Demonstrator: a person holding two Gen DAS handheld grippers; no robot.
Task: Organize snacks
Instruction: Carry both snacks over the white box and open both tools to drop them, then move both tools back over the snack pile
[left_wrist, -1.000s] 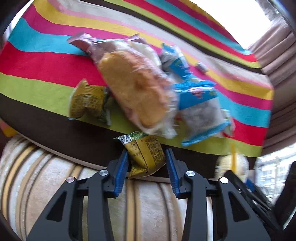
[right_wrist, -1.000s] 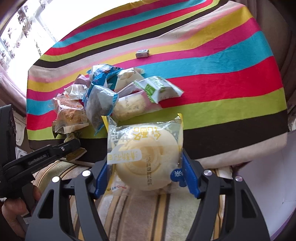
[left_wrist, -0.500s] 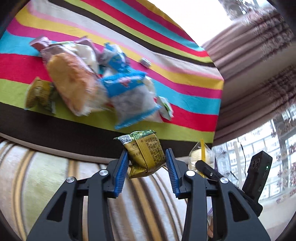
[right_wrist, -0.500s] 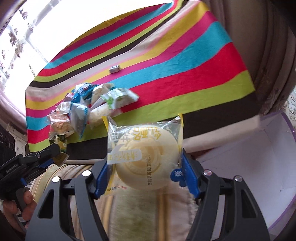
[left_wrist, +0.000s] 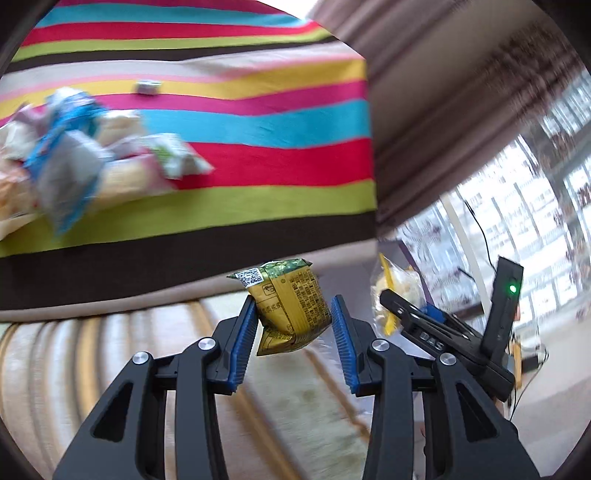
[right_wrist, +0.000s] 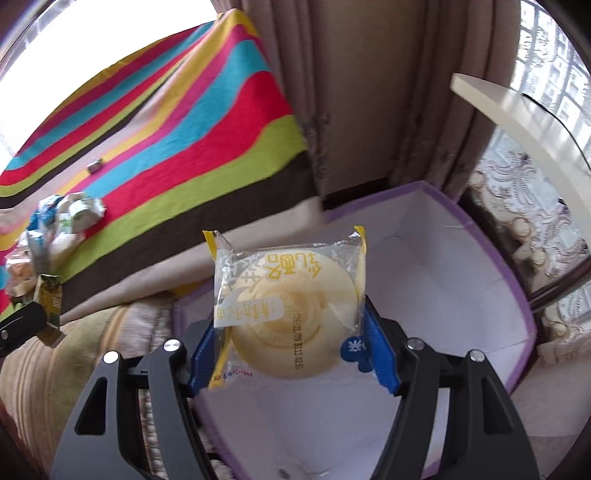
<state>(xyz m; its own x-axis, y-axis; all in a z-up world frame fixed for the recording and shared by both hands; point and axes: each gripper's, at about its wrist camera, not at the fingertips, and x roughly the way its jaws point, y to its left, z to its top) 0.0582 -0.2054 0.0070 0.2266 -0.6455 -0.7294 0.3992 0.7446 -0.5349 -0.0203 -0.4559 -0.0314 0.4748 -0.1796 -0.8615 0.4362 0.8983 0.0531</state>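
Left wrist view: the left gripper (left_wrist: 293, 326) pinches a crumpled yellow snack packet (left_wrist: 290, 308) between its blue pads (left_wrist: 245, 343), held in the air in front of the striped cloth (left_wrist: 236, 129). On that cloth, towards its left end, lies the blurred pile of snacks (left_wrist: 74, 162). The right gripper (right_wrist: 290, 345) clamps a round bun in a clear wrapper (right_wrist: 290, 310) over the white, purple-rimmed box (right_wrist: 424, 266), which stands just beside the cloth's near corner, below the curtain (right_wrist: 369, 92).
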